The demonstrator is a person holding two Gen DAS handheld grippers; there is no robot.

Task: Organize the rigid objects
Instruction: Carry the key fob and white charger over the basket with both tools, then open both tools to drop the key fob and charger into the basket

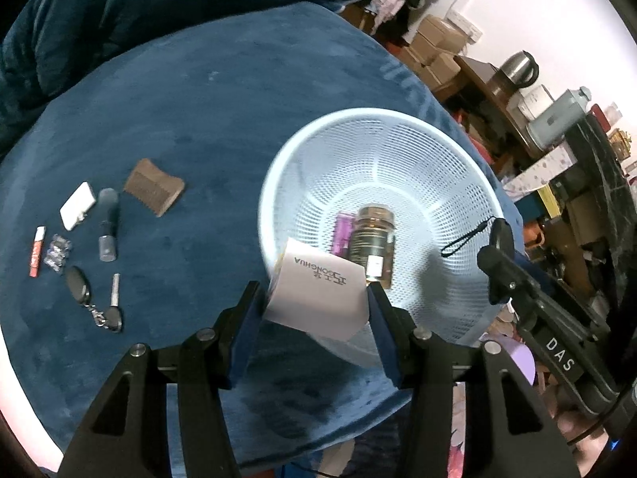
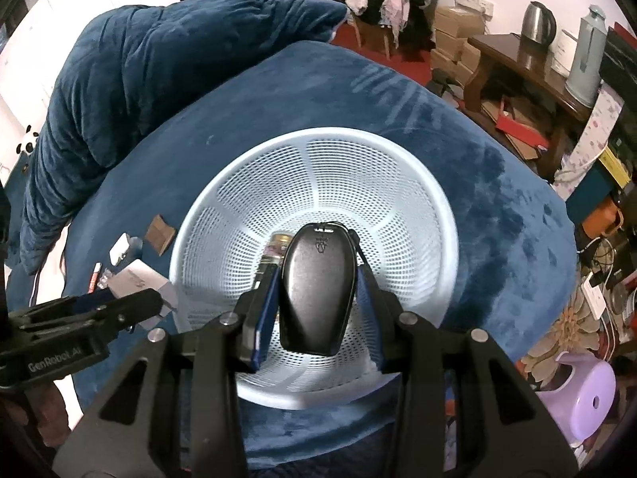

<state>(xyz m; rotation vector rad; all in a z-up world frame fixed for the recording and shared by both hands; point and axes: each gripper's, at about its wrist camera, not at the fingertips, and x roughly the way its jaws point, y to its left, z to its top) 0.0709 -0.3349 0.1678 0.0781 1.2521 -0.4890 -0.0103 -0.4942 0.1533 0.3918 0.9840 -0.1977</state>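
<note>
**Both tongs loaded over the blue basket**

A dark blue plush blanket (image 1: 191,119) covers the bed, and the pale blue perforated basket (image 1: 398,151) sits on it near the edge closest to the cluttered side of the room.

Inside the basket, on its bottom, a dark glass jar (image 1: 370,239) lies on its side, with a purple tube-shaped item (image 1: 343,231) just beside it, touching or nearly so.

The left tongs (image 1: 314,302) stand about half open and are closed on a white box (image 1: 318,294) printed with dark lettering; the box hangs over the basket's near rim.

The right tongs (image 2: 316,294) are nearly closed and grip a black computer mouse (image 2: 316,279), its cord looping off its far end, held above the middle of the basket.

On the blanket, well apart from the basket, the remaining things lie in a loose group: a brown wooden comb (image 1: 154,189), a small white flat case (image 1: 78,205), a dark cylindrical stick with a clear cap (image 1: 108,225), a black key fob (image 1: 77,285) on a ring with a key (image 1: 113,302), a small clear crinkled packet (image 1: 57,253) and a slim red and white tube (image 1: 38,251).
</note>
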